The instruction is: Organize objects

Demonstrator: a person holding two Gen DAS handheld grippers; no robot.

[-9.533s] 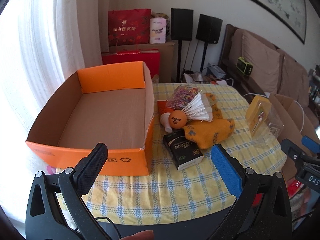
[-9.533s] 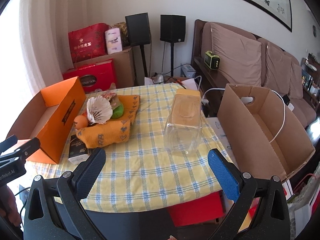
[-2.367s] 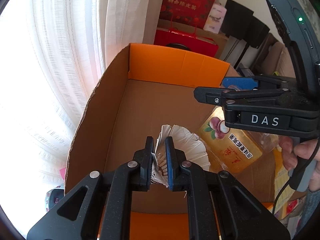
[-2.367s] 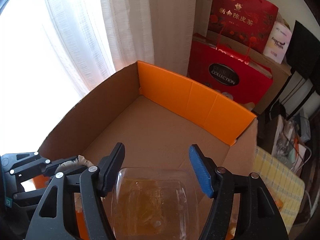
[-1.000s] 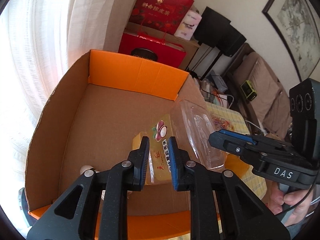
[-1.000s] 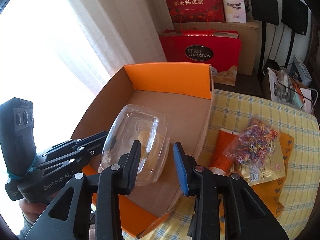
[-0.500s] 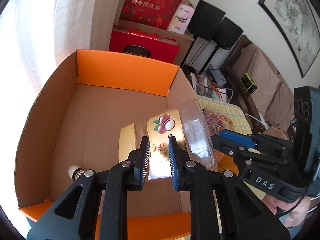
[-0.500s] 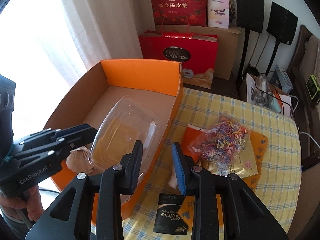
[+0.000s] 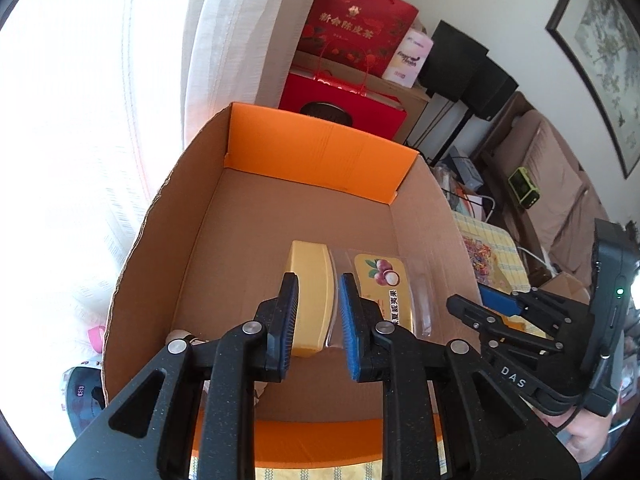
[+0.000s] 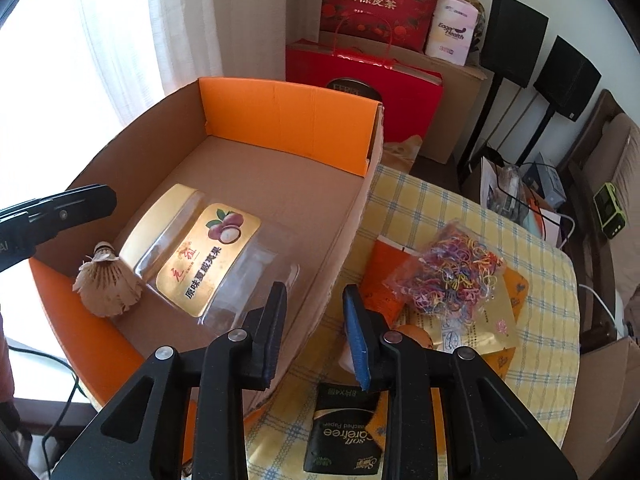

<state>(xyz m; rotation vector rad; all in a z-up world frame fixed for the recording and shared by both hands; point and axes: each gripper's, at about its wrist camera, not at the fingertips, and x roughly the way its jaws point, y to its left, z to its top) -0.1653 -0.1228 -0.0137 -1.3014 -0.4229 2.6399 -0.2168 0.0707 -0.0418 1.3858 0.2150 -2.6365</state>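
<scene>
Released since half a second ago, the clear plastic jar with a yellow lid [image 10: 208,256] lies flat in the orange cardboard box [image 10: 288,136] beside a white feathered shuttlecock [image 10: 108,284] — left tool [image 9: 316,316] and right tool [image 10: 314,332] both narrowly parted, empty, above the yellow-checked surface [image 10: 404,204].

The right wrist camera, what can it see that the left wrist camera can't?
Only the right wrist view shows the whole shuttlecock, the black tissue pack and the orange cloth on the checked tablecloth. Only the left wrist view shows the green radio clearly and the framed painting. Both show the orange box, the clear jar lying inside it and the rubber bands.
</scene>
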